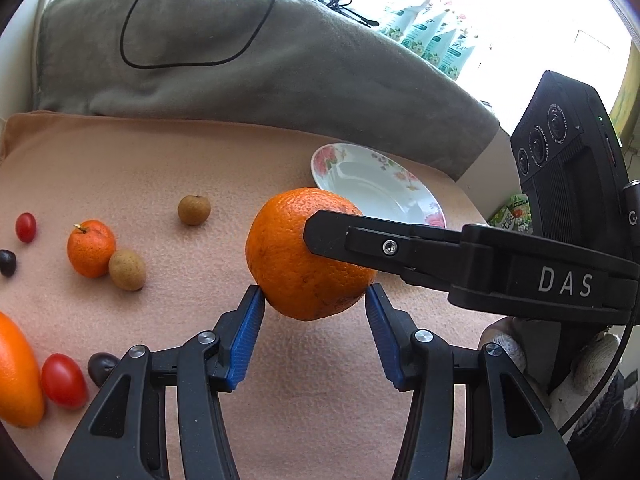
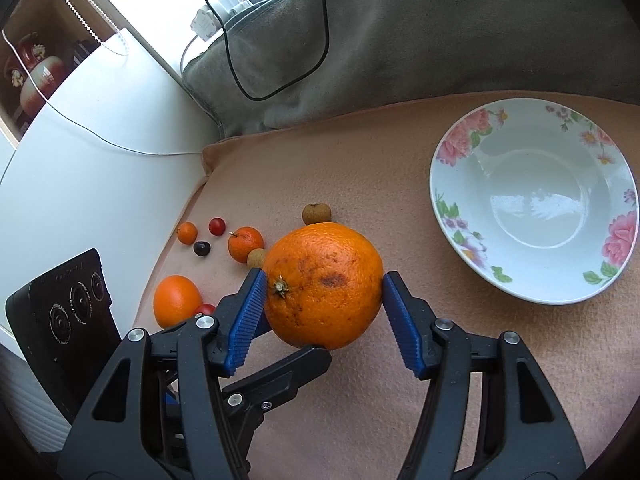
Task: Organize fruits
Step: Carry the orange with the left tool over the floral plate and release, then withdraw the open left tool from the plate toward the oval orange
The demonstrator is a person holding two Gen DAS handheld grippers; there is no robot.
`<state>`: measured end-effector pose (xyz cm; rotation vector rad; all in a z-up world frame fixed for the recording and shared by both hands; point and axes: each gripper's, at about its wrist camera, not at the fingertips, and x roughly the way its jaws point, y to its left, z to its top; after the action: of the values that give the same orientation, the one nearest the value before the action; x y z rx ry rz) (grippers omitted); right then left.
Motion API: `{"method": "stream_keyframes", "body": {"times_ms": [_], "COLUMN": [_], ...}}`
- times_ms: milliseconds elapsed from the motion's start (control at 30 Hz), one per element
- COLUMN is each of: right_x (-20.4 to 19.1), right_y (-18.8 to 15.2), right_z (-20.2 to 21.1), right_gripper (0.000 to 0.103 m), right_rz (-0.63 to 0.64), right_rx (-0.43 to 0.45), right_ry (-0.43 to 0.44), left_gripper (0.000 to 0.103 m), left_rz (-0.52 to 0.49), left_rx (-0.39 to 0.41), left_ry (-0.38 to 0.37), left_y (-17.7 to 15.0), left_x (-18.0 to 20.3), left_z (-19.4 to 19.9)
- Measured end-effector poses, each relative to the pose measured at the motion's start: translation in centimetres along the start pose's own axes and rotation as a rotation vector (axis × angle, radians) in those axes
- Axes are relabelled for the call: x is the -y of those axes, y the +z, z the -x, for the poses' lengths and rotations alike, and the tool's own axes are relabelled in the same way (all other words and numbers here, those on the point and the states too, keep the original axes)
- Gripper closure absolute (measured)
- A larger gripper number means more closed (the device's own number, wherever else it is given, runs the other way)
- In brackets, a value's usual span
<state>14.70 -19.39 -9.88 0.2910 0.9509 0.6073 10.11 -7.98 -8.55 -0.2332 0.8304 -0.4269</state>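
Gripping one large orange (image 1: 308, 256): left tongs (image 1: 315, 300), right tongs (image 2: 324, 286); stem and dark blemish seen from right wrist only.

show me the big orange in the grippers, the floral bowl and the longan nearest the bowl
big orange (image 2: 324, 284), right wrist view, middle of its peel
floral bowl (image 2: 460, 142), right wrist view, rose on its rim
longan (image 1: 194, 210), left wrist view, middle of its shell

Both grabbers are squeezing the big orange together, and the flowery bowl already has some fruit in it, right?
Not quite. The bowl is empty, as the right wrist view shows. The rest holds: the left gripper and right gripper both squeeze the big orange.
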Motion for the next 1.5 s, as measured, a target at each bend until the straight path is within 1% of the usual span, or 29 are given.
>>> {"method": "stream_keyframes", "body": {"times_ms": [233, 467, 700, 933, 1033, 1067, 1233, 1333, 1400, 1500], "right_x": [1.9, 3.9, 6.2, 8.0, 8.8, 9.0, 9.2, 9.0, 8.9, 8.6], "right_y": [0.4, 0.7, 1.1, 1.6, 2.0, 2.1, 3.3, 3.7, 3.7, 3.3], "right_z": [2.6, 4.0, 4.6, 4.4, 4.4, 4.5, 7.5, 9.0, 9.6, 10.2], "right_gripper": [0.040, 0.040, 0.040, 0.040, 0.040, 0.040, 0.040, 0.039, 0.034, 0.030], "right_rz": [-0.032, -0.074, -0.135, -0.197, -0.218, -0.221, -0.206, -0.190, -0.185, -0.174], "right_rx": [0.052, 0.083, 0.094, 0.087, 0.087, 0.097, 0.206, 0.243, 0.259, 0.276], "right_ry": [-0.033, -0.053, -0.059, -0.060, -0.069, -0.076, -0.115, -0.137, -0.145, -0.162], "left_gripper": [0.051, 0.051, 0.051, 0.051, 0.054, 0.054, 0.054, 0.054, 0.054, 0.054], "left_rz": [-0.047, -0.075, -0.094, -0.099, -0.101, -0.106, -0.129, -0.126, -0.123, -0.122], "left_rx": [0.000, -0.011, -0.031, -0.051, -0.052, -0.042, 0.006, 0.020, 0.023, 0.025], "left_ry": [-0.040, -0.062, -0.074, -0.088, -0.095, -0.096, -0.077, -0.061, -0.053, -0.036], "left_y": [1.4, 2.6, 3.4, 3.7, 3.7, 3.8, 4.4, 4.5, 4.5, 4.3], "left_x": [2.6, 4.3, 5.3, 6.1, 6.2, 6.3, 6.2, 5.7, 5.3, 5.1], "left_z": [-1.5, -3.0, -4.4, -5.3, -5.2, -5.0, -3.2, -2.4, -2.1, -1.7]}}
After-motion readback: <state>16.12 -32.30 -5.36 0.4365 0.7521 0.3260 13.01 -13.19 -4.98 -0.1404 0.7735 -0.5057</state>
